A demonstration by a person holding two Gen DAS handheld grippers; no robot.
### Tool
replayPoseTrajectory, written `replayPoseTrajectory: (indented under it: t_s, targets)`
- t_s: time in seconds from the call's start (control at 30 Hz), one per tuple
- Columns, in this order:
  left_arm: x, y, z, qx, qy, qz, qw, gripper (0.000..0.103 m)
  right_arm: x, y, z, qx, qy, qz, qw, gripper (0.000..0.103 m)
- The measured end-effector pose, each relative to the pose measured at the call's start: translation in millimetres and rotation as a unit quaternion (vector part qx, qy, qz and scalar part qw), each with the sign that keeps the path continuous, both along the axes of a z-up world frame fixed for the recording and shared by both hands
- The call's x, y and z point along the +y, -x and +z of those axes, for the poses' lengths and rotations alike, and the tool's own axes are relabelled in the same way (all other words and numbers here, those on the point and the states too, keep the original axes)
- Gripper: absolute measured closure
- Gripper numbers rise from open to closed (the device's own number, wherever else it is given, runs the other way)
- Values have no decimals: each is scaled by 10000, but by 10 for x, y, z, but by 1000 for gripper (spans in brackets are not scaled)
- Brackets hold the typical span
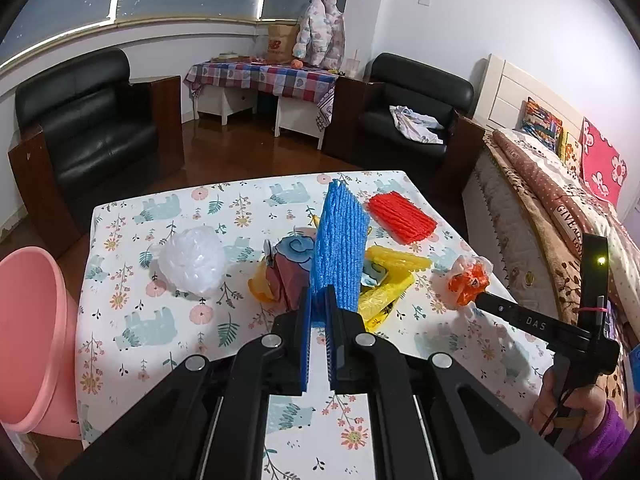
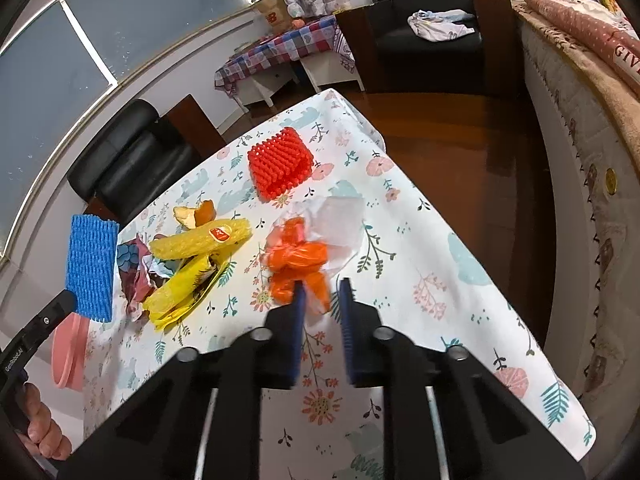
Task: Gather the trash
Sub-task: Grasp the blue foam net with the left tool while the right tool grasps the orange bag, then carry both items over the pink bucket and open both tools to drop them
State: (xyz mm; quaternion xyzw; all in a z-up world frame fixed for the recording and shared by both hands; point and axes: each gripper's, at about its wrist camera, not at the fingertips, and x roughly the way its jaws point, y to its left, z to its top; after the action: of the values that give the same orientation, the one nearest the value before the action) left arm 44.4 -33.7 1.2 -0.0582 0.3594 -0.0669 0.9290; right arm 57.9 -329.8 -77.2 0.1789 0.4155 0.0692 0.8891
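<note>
Left gripper [image 1: 319, 312], lower centre: closed on the upright blue foam net [image 1: 340, 240], lifted above the table [image 1: 132, 360]. Right gripper [image 2: 324, 300], lower centre: parted around the orange wrapper [image 2: 298, 264], without contact. Pink bin [image 1: 36, 340] at left edge.

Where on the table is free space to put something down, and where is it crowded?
Free: the tablecloth near edge, between the pink bin side and the grippers. Crowded: the middle, from white plastic ball to red foam net.

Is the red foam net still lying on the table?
Yes, the red foam net lies flat on the floral tablecloth, apart from both grippers.
</note>
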Motion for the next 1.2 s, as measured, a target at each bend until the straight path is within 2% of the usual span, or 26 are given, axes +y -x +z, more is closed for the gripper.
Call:
replayPoseTrajectory:
  t_s: [0.2,0.5,0.87,1.2]
  targets:
    - [-3,54,41,-76,-37,-5,10000,97,28,70,86,-177,32,87,9998,94]
    - [1,161,126,-171,-49,62,9998,97,216,288,392,-639,54,408,9971,94]
    - [178,365,279,-357,-29,370,9987,97,541,483,745,-1123,8,940,9892,94]
    - [352,531,364,-465,12,663,9967,97,765,574,894,-1284,-129,1302,9831,94]
